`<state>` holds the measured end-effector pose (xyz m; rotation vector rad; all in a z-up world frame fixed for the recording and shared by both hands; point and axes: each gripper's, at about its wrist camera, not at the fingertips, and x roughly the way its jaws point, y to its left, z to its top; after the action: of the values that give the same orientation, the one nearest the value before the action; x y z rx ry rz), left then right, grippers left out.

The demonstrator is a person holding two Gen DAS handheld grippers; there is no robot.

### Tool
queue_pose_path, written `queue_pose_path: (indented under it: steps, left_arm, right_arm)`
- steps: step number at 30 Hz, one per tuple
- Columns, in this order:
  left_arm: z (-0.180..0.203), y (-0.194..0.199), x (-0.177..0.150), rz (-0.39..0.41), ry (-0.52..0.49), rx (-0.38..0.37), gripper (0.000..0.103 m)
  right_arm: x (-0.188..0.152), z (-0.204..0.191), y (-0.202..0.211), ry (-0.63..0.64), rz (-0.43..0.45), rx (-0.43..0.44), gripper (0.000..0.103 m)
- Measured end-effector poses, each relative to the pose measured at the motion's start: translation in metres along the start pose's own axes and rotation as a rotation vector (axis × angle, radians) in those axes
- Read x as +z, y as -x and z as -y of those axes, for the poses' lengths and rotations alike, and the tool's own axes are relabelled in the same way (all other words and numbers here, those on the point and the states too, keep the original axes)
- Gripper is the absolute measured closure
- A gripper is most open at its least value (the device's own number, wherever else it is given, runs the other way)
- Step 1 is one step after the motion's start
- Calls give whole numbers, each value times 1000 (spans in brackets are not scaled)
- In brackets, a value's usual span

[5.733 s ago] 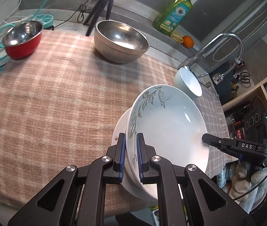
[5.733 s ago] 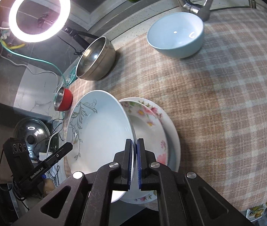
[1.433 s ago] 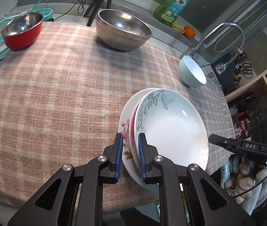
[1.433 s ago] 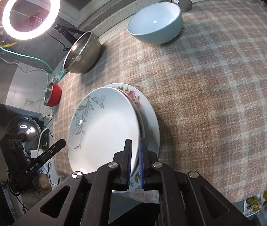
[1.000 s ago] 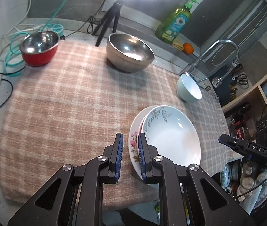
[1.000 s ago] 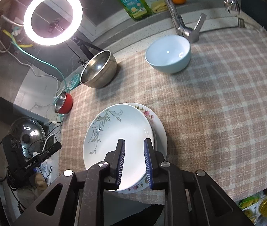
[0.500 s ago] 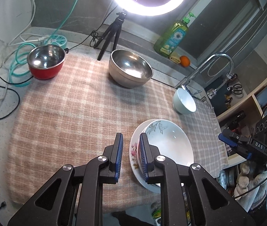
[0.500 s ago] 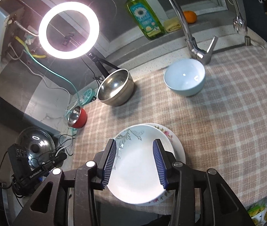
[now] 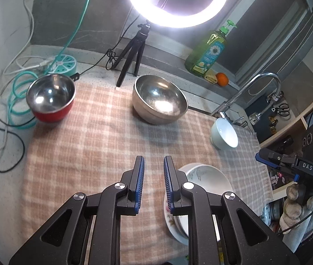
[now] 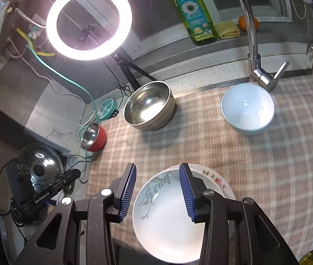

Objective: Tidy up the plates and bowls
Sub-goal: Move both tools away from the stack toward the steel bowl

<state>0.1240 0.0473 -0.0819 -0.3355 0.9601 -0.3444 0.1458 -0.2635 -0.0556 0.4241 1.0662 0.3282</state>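
White leaf-patterned plate [image 10: 167,225], stacked on the floral plate [image 10: 219,183] at lower centre, is partly hidden by gripper arms. Right gripper [image 10: 157,193] stands apart, empty; left gripper [image 9: 153,184] slightly parted, empty.

Lit ring light [image 9: 177,2] on tripod, grey wall, speckled counter [image 10: 200,66], chrome faucet [image 10: 252,33], perhaps shelving at right

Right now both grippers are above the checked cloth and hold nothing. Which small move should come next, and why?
Probably move the open right gripper toward the pale blue ceramic bowl. The white plate with grey leaf pattern already lies on the floral-rimmed plate, while the blue bowl, the large steel bowl and the small red steel-lined bowl stand apart, unstacked. The blue bowl lies nearest this gripper.
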Motion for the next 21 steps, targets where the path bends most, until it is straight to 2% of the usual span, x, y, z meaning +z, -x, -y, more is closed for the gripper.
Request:
queue_pose_path:
  steps: [2, 4, 6, 15, 21]
  left_arm:
    - [-3, -6, 10, -9, -2, 0, 87]
    - [-6, -12, 19, -21, -1, -3, 73]
    - [-10, -20, 30, -29, 6, -8, 69]
    - [-22, -60, 79, -69, 32, -26, 69]
    - [-30, -92, 103, -98, 32, -3, 69]
  right_arm:
    - [12, -1, -6, 0, -11, 12, 66]
    - [27, -1, -14, -8, -19, 11, 66]
    - [37, -1, -20, -17, -24, 17, 66]
    - [90, 2, -73, -68, -78, 6, 66]
    - [108, 10, -120, -91, -123, -30, 66]
